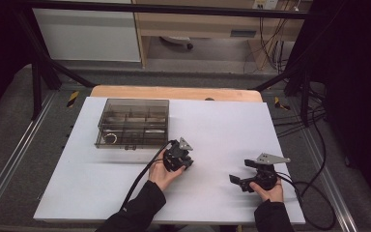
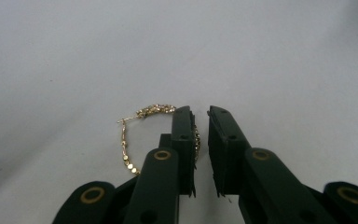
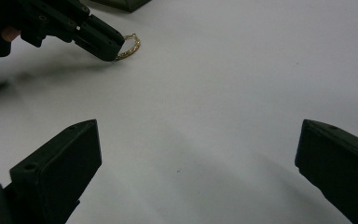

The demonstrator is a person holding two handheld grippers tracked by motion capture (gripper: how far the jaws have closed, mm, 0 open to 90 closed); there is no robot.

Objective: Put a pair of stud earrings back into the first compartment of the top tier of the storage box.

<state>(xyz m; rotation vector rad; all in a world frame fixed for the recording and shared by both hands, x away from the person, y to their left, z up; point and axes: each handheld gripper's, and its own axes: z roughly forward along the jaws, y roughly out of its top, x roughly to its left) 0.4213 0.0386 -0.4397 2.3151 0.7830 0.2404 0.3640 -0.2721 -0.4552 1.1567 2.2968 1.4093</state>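
White table point(image 1: 101, 193) under a black frame, wood edge at the far side, grey floor around it.

Far left on the table: smoky clear box point(image 1: 133, 123) with divided compartments, lid down; a pale ring shape shows through in the near-left compartment, can't tell what it is.

Left gripper point(image 1: 183, 162) sits just near-right of the box, tips down on the table, held by the left hand point(image 1: 162, 175), cable trailing back toward the sleeve. In the left gripper view its jaws are nearly together with a narrow gap left between them. Gold chain point(image 2: 126, 144) lies in a loop on the table; one run of it passes between the jaws, against the left pad point(image 2: 182, 140), rest of the loop spills out to the left. Pads don't look fully pressed on it; can't tell for sure. Right gripper view has the same chain point(image 3: 130, 46) poking out at the left gripper's tips.

Right gripper point(image 1: 237, 181) is well apart to the right, low over bare table, jaws wide apart, nothing between them. Right hand point(image 1: 269, 191) holds it from the near side.
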